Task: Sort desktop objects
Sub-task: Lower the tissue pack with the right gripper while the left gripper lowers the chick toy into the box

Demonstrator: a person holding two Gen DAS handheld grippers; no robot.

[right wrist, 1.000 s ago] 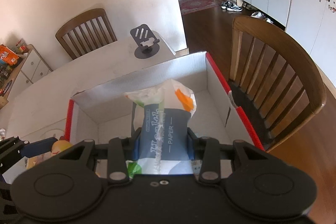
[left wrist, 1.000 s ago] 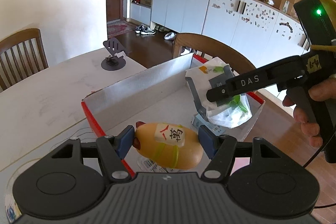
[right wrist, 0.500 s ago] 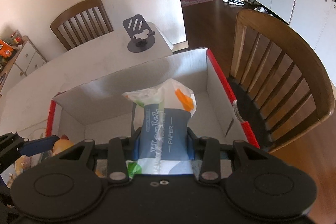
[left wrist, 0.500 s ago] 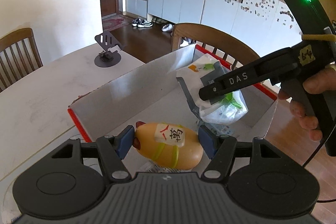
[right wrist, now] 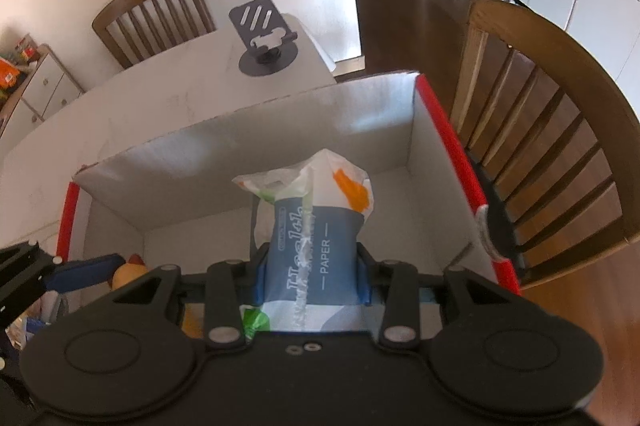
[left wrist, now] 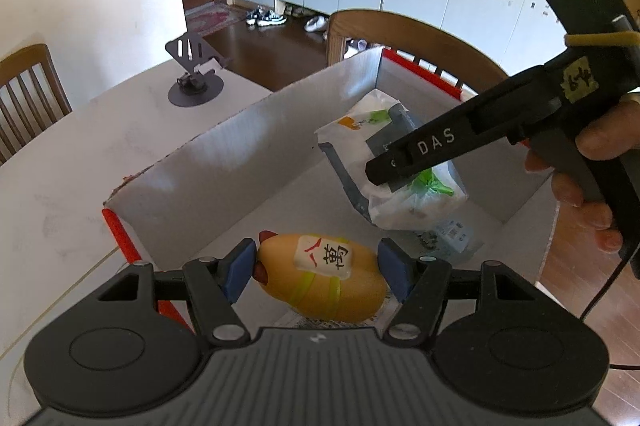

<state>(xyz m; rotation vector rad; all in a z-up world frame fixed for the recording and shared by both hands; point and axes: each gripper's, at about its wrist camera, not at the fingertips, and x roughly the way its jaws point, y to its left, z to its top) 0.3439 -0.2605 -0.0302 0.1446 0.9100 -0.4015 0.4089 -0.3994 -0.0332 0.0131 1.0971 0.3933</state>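
My left gripper (left wrist: pixel 318 268) is shut on a yellow squeeze toy (left wrist: pixel 320 276) with a white label and a red tip, held over the near left part of an open cardboard box (left wrist: pixel 224 162) with red edges. My right gripper (right wrist: pixel 312 268) is shut on a white and blue tissue pack (right wrist: pixel 310 226) marked PAPER, hanging over the middle of the cardboard box (right wrist: pixel 208 162). In the left wrist view the right gripper (left wrist: pixel 362 178) and tissue pack (left wrist: pixel 404 162) hang inside the box's right half. The left gripper's blue pad (right wrist: pixel 86 266) and toy (right wrist: pixel 128 272) show at the right wrist view's lower left.
A dark phone stand (left wrist: pixel 194 78) sits on the white table (left wrist: pixel 60 162) beyond the box. Wooden chairs (right wrist: pixel 536 130) stand close to the box's right side and at the table's far end (right wrist: pixel 156 14). Small packets (left wrist: pixel 444 236) lie on the box floor.
Both grippers have sunk and moved forward with their loads; the box walls now loom larger and closer around the toy and the tissue pack.
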